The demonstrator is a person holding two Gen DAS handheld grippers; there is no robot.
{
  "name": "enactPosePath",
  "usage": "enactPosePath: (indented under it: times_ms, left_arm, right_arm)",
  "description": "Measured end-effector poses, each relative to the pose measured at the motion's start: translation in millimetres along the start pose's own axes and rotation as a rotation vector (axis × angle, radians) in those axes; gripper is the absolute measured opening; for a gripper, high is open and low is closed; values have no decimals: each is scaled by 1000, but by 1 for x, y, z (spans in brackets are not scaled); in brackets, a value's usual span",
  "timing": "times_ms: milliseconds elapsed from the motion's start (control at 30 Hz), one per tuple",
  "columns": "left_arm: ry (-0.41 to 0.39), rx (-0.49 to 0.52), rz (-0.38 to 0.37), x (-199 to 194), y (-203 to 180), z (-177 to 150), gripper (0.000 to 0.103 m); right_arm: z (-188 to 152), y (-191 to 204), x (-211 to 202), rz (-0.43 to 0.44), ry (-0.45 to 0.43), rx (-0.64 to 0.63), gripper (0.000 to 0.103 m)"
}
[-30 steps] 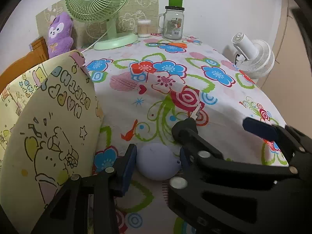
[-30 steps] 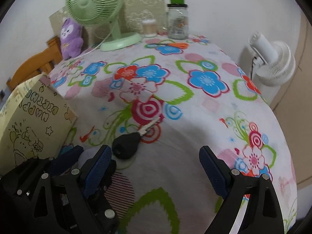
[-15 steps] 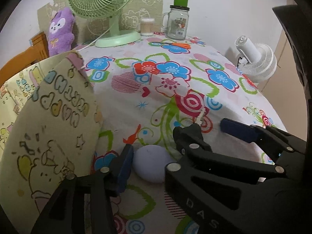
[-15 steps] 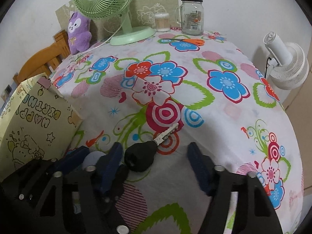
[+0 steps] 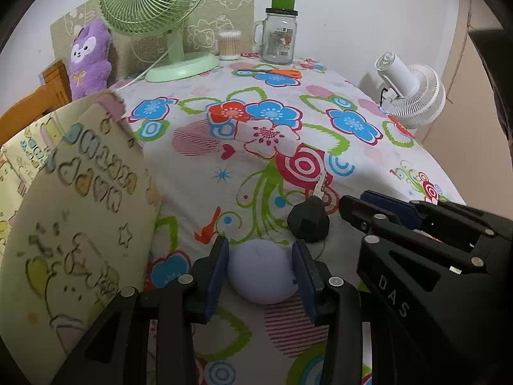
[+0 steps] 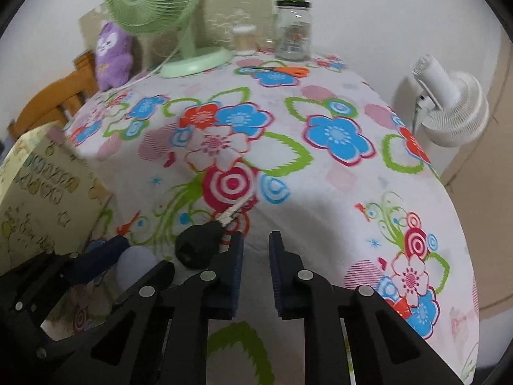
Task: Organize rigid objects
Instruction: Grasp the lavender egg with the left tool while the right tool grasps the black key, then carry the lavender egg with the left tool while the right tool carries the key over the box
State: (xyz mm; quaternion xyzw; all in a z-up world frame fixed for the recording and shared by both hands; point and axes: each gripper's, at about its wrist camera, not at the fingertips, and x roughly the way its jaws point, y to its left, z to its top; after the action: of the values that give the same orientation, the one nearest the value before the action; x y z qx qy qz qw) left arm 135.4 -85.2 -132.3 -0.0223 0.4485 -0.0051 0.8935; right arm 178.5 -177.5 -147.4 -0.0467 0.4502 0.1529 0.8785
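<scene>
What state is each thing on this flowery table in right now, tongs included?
Left tongs: shut on the pale lilac round object.
Right tongs: shut, nothing between them.
Black-headed key: lying flat, just left of the right tongs, not held.
Yellow birthday gift bag: standing upright.
Glass jar with green lid: upright, lid on.
Orange-handled scissors: lying flat, closed.

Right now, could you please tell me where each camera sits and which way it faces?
Left wrist: on the left tool, which clamps a lavender ball, looking down across the flowered table toward the green fan; the right tool shows at right.
Right wrist: on the right tool, facing likewise; shut on nothing, beside the black key.
Shared: key, ball, fan.
</scene>
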Motion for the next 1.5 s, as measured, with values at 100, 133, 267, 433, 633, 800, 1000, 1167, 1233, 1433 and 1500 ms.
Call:
enactPosePath:
  times_ms: [100, 133, 267, 433, 633, 800, 1000, 1167, 1233, 1433, 1500]
  left_arm:
    - [7, 7, -5, -2, 0, -2, 42]
    - [7, 11, -5, -3, 0, -3, 42]
    - [19, 7, -19, -4, 3, -4, 42]
    - [32, 2, -34, -5, 8, -5, 42]
    - [37, 7, -21, -5, 9, -4, 42]
    - [32, 20, -41, -5, 6, -2, 40]
    - [35, 24, -44, -4, 4, -2, 40]
    - [45, 23, -65, -6, -1, -3, 40]
    - [49, 27, -73, -8, -4, -4, 40]
    - [34, 43, -77, -21, -12, -8, 40]
    - [29, 49, -79, -26, -13, -9, 40]
  right_arm:
    - [1, 10, 0, 17, 8, -42, 31]
    - [1, 13, -2, 13, 0, -53, 41]
    - [2, 22, -7, 27, -22, -85, 64]
    - [4, 24, 7, 65, 41, -65, 64]
    - [8, 33, 13, 7, 71, -107, 53]
    - [8, 28, 10, -7, 64, -94, 34]
    - [4, 18, 4, -29, 45, -66, 34]
    - [-1, 13, -9, -34, 31, -45, 34]
    - [-4, 12, -14, -36, 27, -40, 34]
    - [-11, 10, -30, -43, 6, -20, 35]
    - [-13, 10, -37, -46, -2, -17, 35]
